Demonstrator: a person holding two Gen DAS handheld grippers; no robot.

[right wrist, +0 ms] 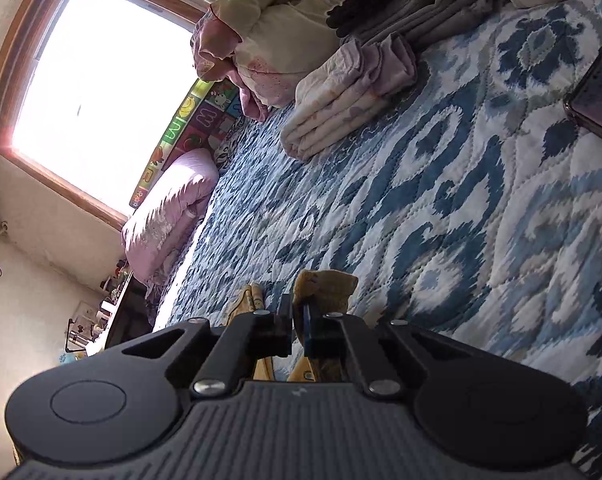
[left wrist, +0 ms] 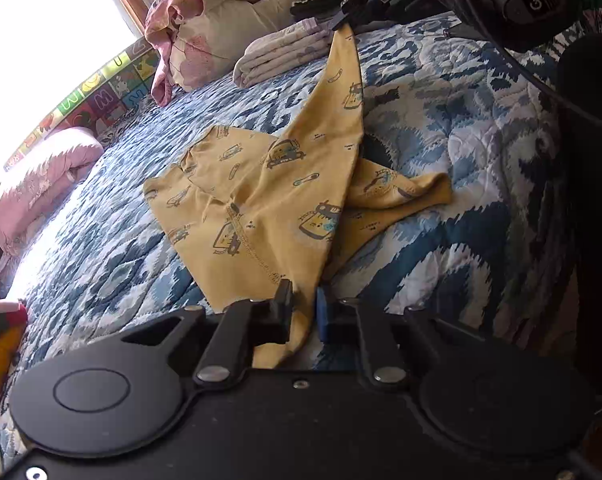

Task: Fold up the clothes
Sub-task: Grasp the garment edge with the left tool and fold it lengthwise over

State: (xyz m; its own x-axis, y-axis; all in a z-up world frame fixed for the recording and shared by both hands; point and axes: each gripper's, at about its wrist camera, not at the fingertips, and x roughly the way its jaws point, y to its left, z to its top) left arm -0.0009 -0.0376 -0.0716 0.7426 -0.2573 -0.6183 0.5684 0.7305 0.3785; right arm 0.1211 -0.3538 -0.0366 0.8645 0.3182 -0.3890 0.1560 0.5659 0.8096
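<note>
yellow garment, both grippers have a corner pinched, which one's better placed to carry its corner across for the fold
Right, probably. The right gripper holds its corner of the yellow garment lifted clear of the quilt, so it can swing over. The left gripper pins its corner low, a good anchor.

Matte black tongs (left wrist: pixel 304 300) with silver pivot screws, round side discs, one blue finger pad (left wrist: pixel 322 314).
</note>
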